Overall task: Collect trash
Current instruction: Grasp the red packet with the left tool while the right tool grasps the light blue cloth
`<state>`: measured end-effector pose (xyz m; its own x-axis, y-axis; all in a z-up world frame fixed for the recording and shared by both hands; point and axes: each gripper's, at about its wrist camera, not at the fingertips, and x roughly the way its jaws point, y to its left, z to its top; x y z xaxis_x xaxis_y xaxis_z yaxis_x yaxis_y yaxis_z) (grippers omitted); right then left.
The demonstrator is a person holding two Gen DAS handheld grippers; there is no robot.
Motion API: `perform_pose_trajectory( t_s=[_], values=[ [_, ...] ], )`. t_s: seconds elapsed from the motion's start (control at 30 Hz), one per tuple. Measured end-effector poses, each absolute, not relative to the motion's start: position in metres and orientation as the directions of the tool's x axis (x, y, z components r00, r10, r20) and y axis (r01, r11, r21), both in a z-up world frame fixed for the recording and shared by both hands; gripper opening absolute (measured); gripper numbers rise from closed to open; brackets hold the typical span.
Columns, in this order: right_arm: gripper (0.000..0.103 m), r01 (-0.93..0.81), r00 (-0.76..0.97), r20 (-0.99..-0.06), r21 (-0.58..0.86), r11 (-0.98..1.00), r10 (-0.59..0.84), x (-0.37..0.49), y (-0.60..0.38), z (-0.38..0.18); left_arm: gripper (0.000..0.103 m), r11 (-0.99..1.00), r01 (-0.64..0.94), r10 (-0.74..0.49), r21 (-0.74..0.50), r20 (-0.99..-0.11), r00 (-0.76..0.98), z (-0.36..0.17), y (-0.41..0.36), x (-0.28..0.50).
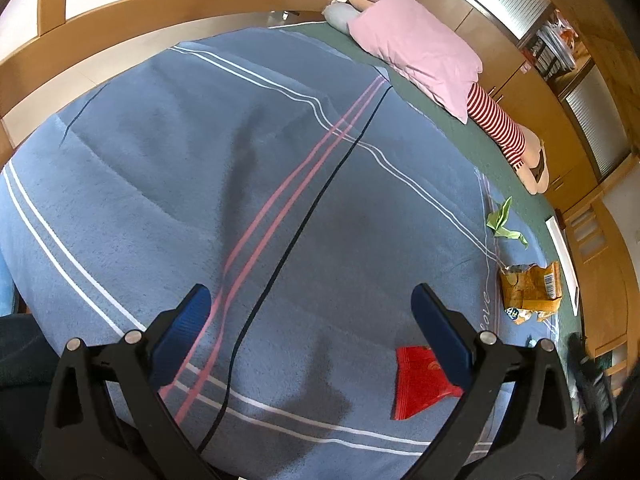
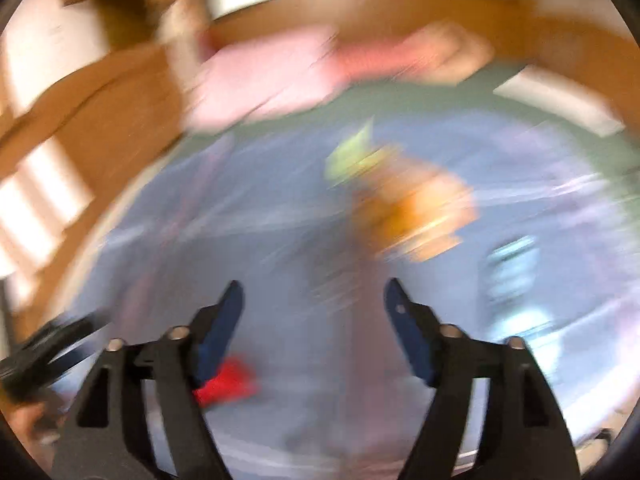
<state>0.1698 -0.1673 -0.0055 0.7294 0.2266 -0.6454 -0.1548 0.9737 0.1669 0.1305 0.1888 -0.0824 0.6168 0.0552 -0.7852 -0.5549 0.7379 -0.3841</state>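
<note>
Bed, blue striped blanket (image 1: 168, 152): red wrapper (image 1: 418, 384) lying flat beside left hand-held gripper (image 1: 312, 308), jaws spread, empty; orange chip bag (image 2: 416, 216) and green wrapper (image 2: 352, 156) ahead of right hand-held gripper (image 2: 314, 308), spread, empty, view blurred.

Little can be read here. On the blue striped fleece blanket (image 1: 280, 140), a pale cursive word runs along its right-hand edge, ending in the letters "ove" — the start of it is hidden behind a gripper finger. The crumpled orange snack bag (image 1: 530, 290) lying on the blanket bears a barcode and a small round blue logo, both too small to read. The right wrist view is blurred — nothing legible there.
</note>
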Motion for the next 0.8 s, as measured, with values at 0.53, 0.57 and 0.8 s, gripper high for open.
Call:
perform_pose_trajectory(
  t_s=[0.53,0.57,0.8],
  values=[
    [0.032,0.151,0.446,-0.888,0.198,0.969,0.112,0.237,-0.271,-0.1,0.1,0.813,-0.497,0.037,-0.304,-0.825,0.564,-0.09,0.169,0.142],
    [0.031,0.137,0.444,-0.888,0.203,0.97,0.123,0.237,-0.272,-0.1,0.1,0.813,-0.498,0.039,-0.302,-0.825,0.564,-0.09,0.169,0.142],
    [0.03,0.004,0.457,-0.836,0.342,0.94,0.302,0.219,-0.25,-0.071,0.1,0.811,-0.492,0.019,-0.316,-0.828,0.561,-0.091,0.17,0.144]
  ],
)
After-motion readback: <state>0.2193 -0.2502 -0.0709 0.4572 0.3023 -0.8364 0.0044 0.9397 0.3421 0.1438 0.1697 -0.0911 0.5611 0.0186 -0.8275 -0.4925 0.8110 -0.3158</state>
